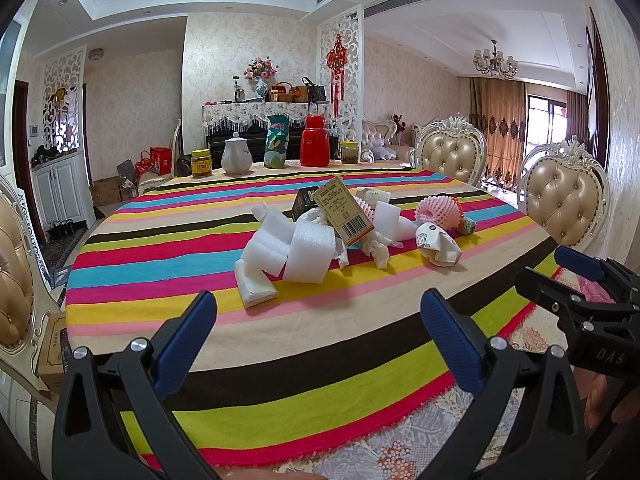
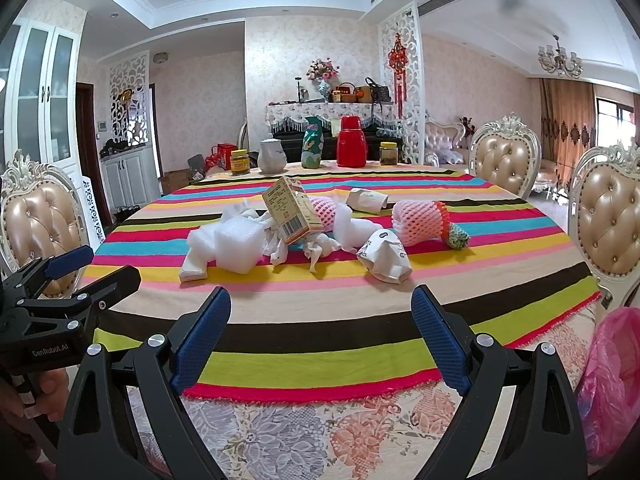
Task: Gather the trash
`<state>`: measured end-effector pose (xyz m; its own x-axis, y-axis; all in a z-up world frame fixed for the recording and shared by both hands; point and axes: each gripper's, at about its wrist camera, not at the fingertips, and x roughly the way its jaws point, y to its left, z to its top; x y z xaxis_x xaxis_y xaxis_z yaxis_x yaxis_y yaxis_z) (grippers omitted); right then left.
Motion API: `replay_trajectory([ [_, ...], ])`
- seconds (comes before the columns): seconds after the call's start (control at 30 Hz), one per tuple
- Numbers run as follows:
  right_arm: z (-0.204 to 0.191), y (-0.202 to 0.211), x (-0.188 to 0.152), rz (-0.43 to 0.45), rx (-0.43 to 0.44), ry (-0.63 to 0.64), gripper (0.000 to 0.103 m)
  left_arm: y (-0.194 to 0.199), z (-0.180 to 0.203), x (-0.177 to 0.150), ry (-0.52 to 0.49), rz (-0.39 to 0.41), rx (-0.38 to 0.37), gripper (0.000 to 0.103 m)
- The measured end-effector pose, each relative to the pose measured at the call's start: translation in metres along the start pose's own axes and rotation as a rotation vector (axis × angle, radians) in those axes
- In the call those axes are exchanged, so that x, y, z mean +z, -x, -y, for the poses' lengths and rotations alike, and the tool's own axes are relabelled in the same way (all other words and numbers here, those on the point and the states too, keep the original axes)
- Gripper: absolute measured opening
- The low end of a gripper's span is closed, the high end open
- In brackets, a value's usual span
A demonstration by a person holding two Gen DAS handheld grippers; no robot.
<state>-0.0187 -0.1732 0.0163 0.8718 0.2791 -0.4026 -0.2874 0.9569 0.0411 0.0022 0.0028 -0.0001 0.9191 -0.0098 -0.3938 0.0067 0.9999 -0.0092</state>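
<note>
Trash lies in a heap mid-table on the striped cloth (image 1: 280,332): white foam wrap (image 1: 296,250) (image 2: 236,246), a tan barcode box (image 1: 346,210) (image 2: 291,210), crumpled tissue (image 1: 378,250) (image 2: 316,250), a crushed paper cup (image 1: 438,244) (image 2: 384,256), pink foam fruit netting (image 1: 438,210) (image 2: 418,220) and a folded napkin (image 1: 256,284) (image 2: 193,268). My left gripper (image 1: 320,332) is open and empty above the table's near edge. My right gripper (image 2: 322,332) is open and empty too, short of the heap. A pink plastic bag (image 2: 612,384) hangs at the table's right.
At the table's far edge stand a yellow-lidded jar (image 1: 201,163), a white teapot (image 1: 237,158), a green vase (image 1: 277,142), a red thermos (image 1: 314,142) and another jar (image 1: 349,153). Padded chairs (image 1: 564,196) (image 2: 40,224) stand around the table.
</note>
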Motion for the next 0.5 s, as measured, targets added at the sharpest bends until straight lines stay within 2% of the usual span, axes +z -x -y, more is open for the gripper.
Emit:
replay_trajectory([
  [0.5,0.0027,0.0006,-0.0016,0.001,0.001,-0.01,0.086,0.0013,0.0052,-0.0005,0.0,-0.002,-0.001,0.099],
])
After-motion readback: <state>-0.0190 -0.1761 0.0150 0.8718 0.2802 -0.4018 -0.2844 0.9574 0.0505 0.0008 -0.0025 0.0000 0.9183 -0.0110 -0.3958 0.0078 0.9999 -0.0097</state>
